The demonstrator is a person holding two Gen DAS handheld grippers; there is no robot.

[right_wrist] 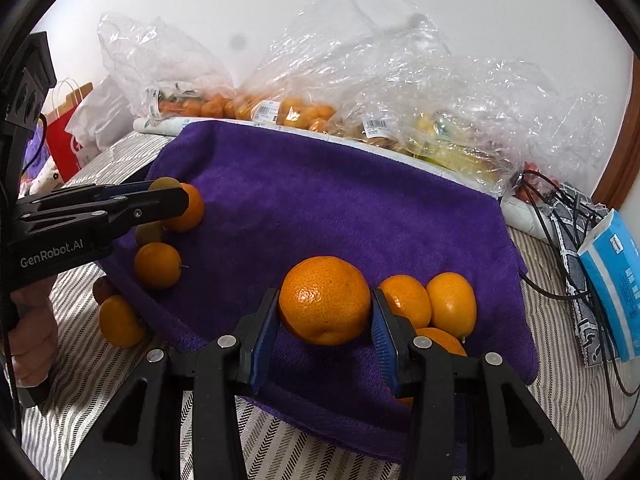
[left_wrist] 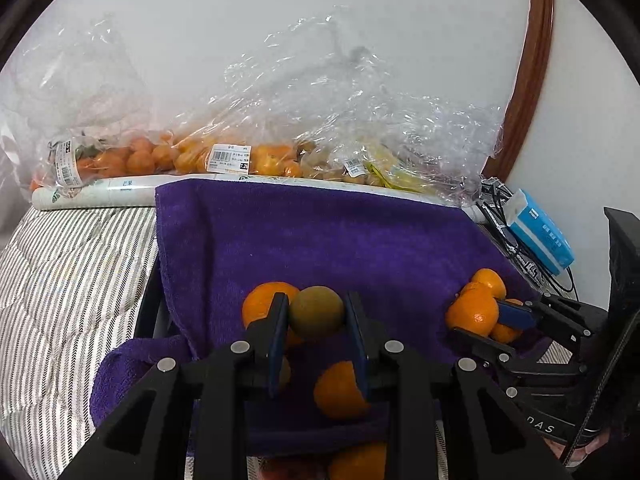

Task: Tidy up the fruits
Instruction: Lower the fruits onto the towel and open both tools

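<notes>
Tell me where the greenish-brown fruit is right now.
The greenish-brown fruit is clamped in the left gripper, centre of the left wrist view, above the purple towel, with an orange touching its left side.

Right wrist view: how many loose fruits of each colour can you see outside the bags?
orange fruit: 7
greenish fruit: 2
brownish fruit: 1
Total: 10
An orange sliver at the front edge of the towel may be one more; too little shows to tell.
</notes>
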